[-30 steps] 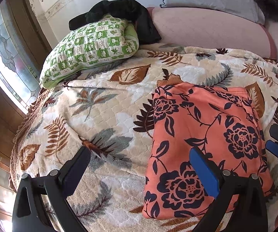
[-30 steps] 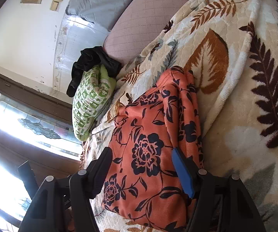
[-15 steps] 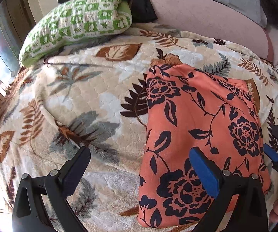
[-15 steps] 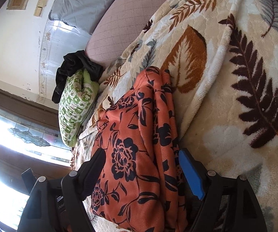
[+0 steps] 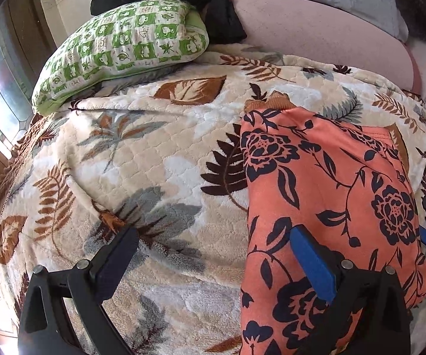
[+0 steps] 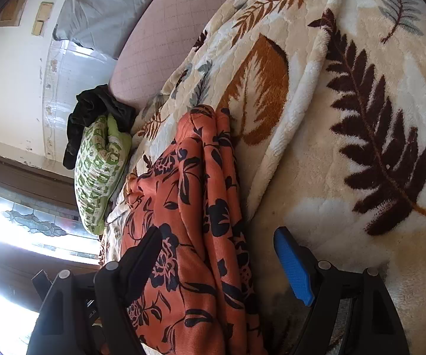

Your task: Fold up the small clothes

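The orange floral garment [image 5: 331, 195] is lying folded on the leaf-print blanket [image 5: 153, 162], filling the left view's 4 o'clock. The left gripper [image 5: 213, 254] is hanging wide open, its blue finger over the cloth. The right gripper [image 6: 222, 254] is gaping too, having slid back since a moment ago; the garment's folded edge now sits between its fingers.

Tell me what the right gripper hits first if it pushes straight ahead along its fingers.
Most likely the orange flowered garment: its folded edge lies between the open fingers of the right gripper. Beyond it comes the leaf-print blanket. Depth is hard to judge here.
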Demonstrator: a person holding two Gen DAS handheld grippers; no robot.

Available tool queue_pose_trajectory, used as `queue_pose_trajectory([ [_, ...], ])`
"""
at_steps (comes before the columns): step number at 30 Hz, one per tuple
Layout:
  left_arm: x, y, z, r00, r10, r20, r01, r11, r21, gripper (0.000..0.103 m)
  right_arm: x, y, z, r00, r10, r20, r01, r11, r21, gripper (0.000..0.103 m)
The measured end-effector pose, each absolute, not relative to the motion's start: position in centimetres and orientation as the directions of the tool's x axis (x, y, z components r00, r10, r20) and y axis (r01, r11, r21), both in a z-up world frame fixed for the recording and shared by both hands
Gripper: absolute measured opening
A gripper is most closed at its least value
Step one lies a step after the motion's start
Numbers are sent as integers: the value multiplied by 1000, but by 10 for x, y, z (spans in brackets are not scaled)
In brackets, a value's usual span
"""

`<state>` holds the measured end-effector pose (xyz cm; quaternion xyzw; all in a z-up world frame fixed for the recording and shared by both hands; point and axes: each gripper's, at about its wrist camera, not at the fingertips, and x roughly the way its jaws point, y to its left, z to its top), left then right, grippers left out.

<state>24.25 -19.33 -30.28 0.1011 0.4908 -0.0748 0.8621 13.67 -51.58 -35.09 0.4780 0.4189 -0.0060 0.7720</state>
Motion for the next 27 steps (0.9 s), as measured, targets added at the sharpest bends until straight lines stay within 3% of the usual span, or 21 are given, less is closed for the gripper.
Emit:
queue_pose_trajectory([
  [27, 240, -193, -295, 527, -31, -849, 216, 971, 98, 102, 144, -505, -353, 627, 407, -664, 402, 561, 723, 81],
])
